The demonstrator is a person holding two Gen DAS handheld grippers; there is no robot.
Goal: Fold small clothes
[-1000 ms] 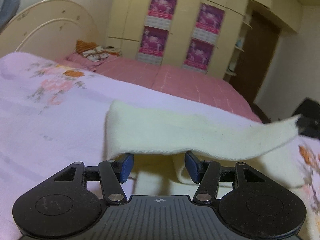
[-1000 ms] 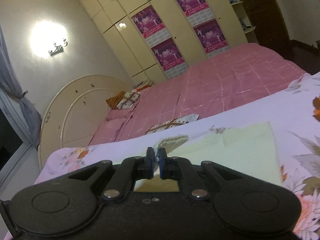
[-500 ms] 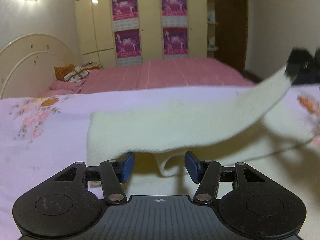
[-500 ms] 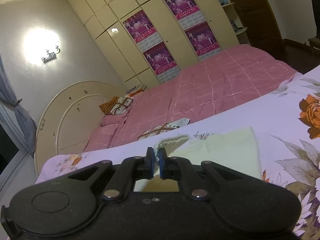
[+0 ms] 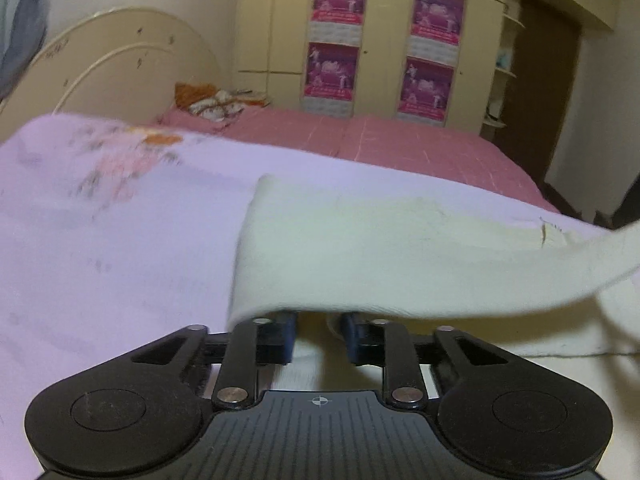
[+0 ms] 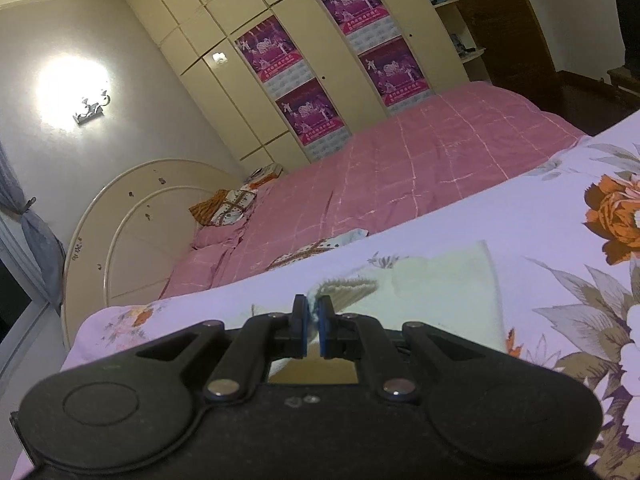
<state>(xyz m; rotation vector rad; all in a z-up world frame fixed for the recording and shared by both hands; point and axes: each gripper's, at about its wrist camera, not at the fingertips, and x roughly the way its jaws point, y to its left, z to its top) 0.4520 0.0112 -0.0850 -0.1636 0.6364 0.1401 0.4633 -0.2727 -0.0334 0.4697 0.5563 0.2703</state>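
Leftmost, the left gripper (image 5: 318,334) sits low over the lilac floral bedsheet (image 5: 100,240) with its jaws standing apart and nothing between them, its fingertips tucked under a raised fold of the cream garment (image 5: 400,256), which arches over them and stretches off to the right. Further right, the right gripper (image 6: 313,330) has its jaws pinched on the ribbed edge of that cream garment (image 6: 436,292), the rest lying flat on the sheet beside an orange printed flower (image 6: 616,216).
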